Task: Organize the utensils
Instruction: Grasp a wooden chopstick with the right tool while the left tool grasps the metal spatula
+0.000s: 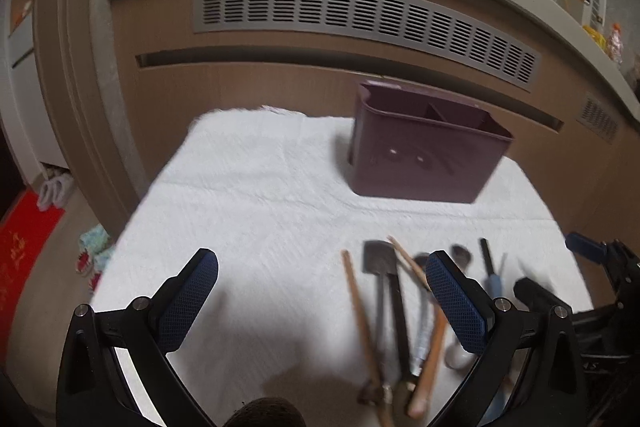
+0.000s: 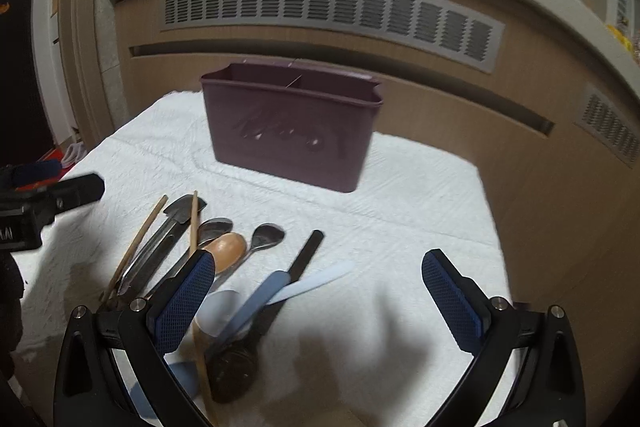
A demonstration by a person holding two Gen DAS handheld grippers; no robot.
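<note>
A dark purple utensil holder (image 1: 424, 151) with two compartments stands upright at the far side of a white cloth (image 1: 256, 195); it also shows in the right wrist view (image 2: 292, 131). A pile of utensils (image 1: 400, 315) lies on the cloth: chopsticks, a small spatula, spoons and knives. In the right wrist view I see the wooden spoon (image 2: 228, 247), metal spoons (image 2: 266, 235) and a light blue knife (image 2: 312, 283). My left gripper (image 1: 322, 267) is open and empty just left of the pile. My right gripper (image 2: 318, 267) is open and empty above the pile's right side.
A wooden cabinet with grey vent grilles (image 1: 360, 23) stands right behind the cloth. A red mat (image 1: 24, 247) and small items lie on the floor at the left. The other gripper shows at the right edge (image 1: 592, 283) and at the left edge (image 2: 48, 199).
</note>
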